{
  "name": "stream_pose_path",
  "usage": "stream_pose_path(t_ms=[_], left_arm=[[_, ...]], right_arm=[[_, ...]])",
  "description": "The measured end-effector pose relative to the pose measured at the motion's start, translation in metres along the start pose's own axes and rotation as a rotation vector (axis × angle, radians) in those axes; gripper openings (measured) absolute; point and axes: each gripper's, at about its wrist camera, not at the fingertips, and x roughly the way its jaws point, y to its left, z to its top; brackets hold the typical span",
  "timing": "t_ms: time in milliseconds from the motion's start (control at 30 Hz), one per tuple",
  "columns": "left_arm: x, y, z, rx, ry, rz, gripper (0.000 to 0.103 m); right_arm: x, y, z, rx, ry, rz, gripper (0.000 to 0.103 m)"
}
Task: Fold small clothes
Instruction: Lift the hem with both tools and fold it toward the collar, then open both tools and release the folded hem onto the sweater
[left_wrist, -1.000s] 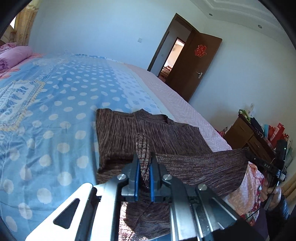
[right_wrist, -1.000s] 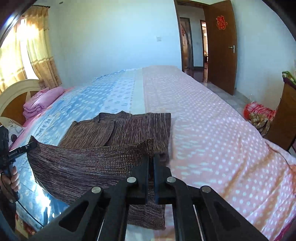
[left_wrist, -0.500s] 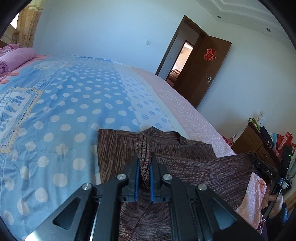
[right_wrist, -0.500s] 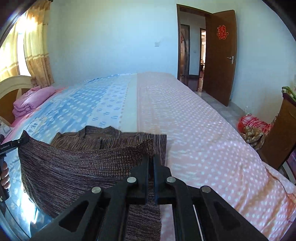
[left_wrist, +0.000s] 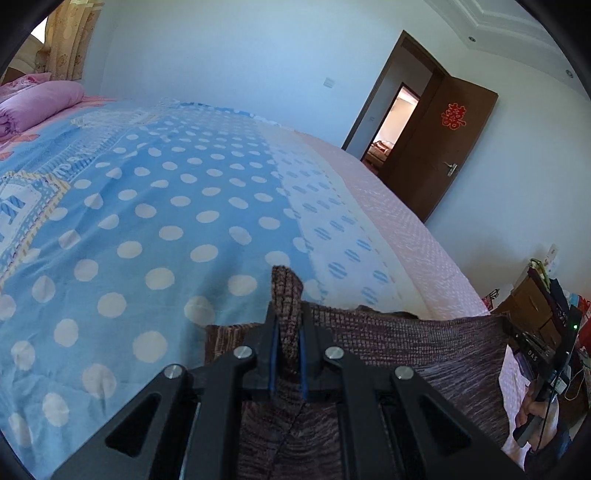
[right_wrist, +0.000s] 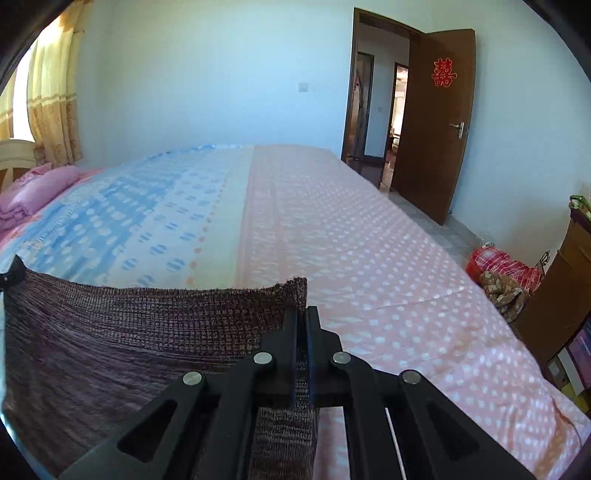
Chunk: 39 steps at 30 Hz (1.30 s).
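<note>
Left gripper (left_wrist: 287, 354): its jaws are clamped on one corner of the brown garment (left_wrist: 406, 350); a tuft of knit stands up above them.
Garment: it is stretched as a band between the two grippers, above the bed (left_wrist: 166, 221). A strip of it shows just left of the left gripper; I cannot tell whether that strip lies on the bed.
Right gripper (right_wrist: 302, 354): its jaws are clamped on the other corner, with the edge of the knit running from it toward the left.
What changed: a second ago the flat part of the garment, with its neckline, was plain to see on the bed beyond the lifted edge. Now the lifted edge stands in front of it in both views and only bedsheet shows beyond.
Meaning for the task: I judge that the near half is being carried over the far half, so this fold is close to its end but not yet laid down.
Other differences: the door (right_wrist: 432, 122) and the pink bedding (left_wrist: 33, 103) sit a little differently in the views, so both cameras went forward over the bed.
Next, as a judgement: lower the edge until it meets the far edge, then let go.
</note>
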Motion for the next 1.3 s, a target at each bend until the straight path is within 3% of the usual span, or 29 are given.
stream_pose_path(t_ms=[133, 167, 267, 400, 500, 567, 600, 667, 800, 967, 1133, 1300], left_arm=[[0.043, 0.01, -0.015, 0.006, 0.068, 0.12, 0.009], [0.052, 0.014, -0.019, -0.019, 0.11, 0.112, 0.01], [0.047, 0.019, -0.013, -0.049, 0.09, 0.125, 0.021], [0.046, 0.025, -0.013, -0.084, 0.107, 0.105, 0.024], [0.034, 0.025, -0.013, -0.066, 0.102, 0.104, 0.023], [0.008, 0.016, -0.015, 0.002, 0.054, 0.111, 0.025], [-0.003, 0.011, -0.018, 0.031, 0.037, 0.112, 0.029], [-0.027, 0.002, -0.026, 0.08, 0.021, 0.106, 0.048], [-0.063, -0.021, -0.056, 0.15, 0.002, 0.077, 0.059], [-0.071, -0.046, -0.098, 0.174, 0.034, 0.076, 0.06], [-0.058, -0.056, -0.125, 0.181, 0.061, 0.143, 0.06], [-0.043, -0.055, -0.137, 0.196, 0.086, 0.232, 0.062]], right_arm=[[0.039, 0.005, -0.02, -0.023, 0.069, -0.051, 0.003], [0.045, 0.005, -0.021, -0.02, 0.095, -0.051, 0.004], [0.051, 0.006, -0.019, -0.021, 0.121, -0.066, 0.004], [0.057, 0.006, -0.017, -0.028, 0.152, -0.063, 0.007], [0.024, -0.016, -0.014, 0.085, 0.059, -0.065, 0.007], [-0.017, -0.037, -0.016, 0.192, -0.027, -0.088, 0.007], [-0.033, -0.043, -0.018, 0.213, -0.034, -0.084, 0.007], [-0.064, -0.043, -0.029, 0.2, -0.012, -0.048, 0.007], [-0.099, -0.009, -0.065, 0.098, 0.045, 0.046, 0.007], [-0.102, 0.031, -0.107, 0.084, 0.099, 0.103, 0.007], [-0.08, 0.045, -0.137, 0.044, 0.151, 0.049, 0.007], [-0.081, 0.052, -0.143, -0.016, 0.101, 0.004, 0.009]])
